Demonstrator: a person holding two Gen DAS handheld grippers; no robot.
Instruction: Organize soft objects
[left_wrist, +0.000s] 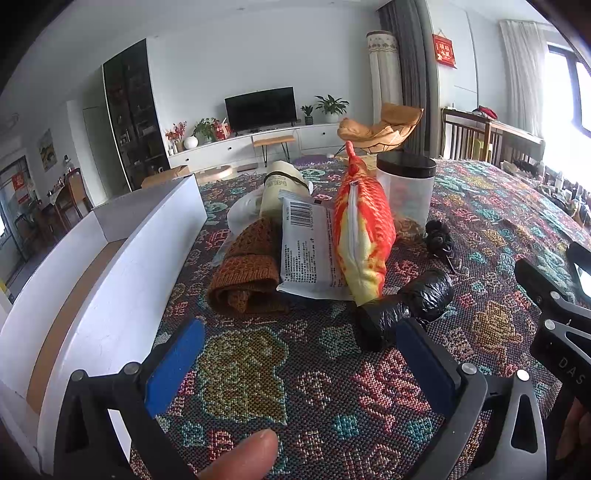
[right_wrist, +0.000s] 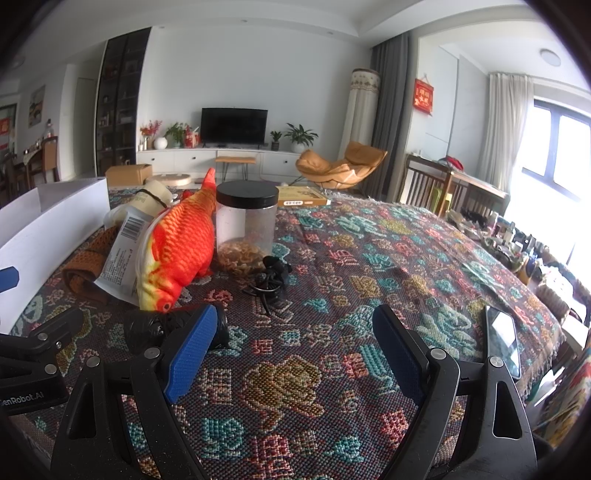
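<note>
From the left wrist, the left gripper (left_wrist: 299, 365) gapes wide and empty over the patterned woven cloth (left_wrist: 243, 373), short of the orange-red plush fish (left_wrist: 364, 236) leaning on a white printed packet (left_wrist: 308, 243); light and squashy, it is probably best pinched mid-body. From the right wrist, the right gripper (right_wrist: 295, 350) is equally wide and empty, and only here a black smartphone (right_wrist: 503, 341) shows.

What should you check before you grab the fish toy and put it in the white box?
1. Left hand-held gripper open and holding nothing: ok.
2. Right hand-held gripper open and holding nothing: ok.
3. Fish toy free to lift: not ok, it lies partly on the white packet.
4. Clear path to the fish: not ok, the black bag roll lies in front of it.
5. White box open on top: ok.
6. Room inside the box: cannot tell, most of its inside is hidden.
</note>
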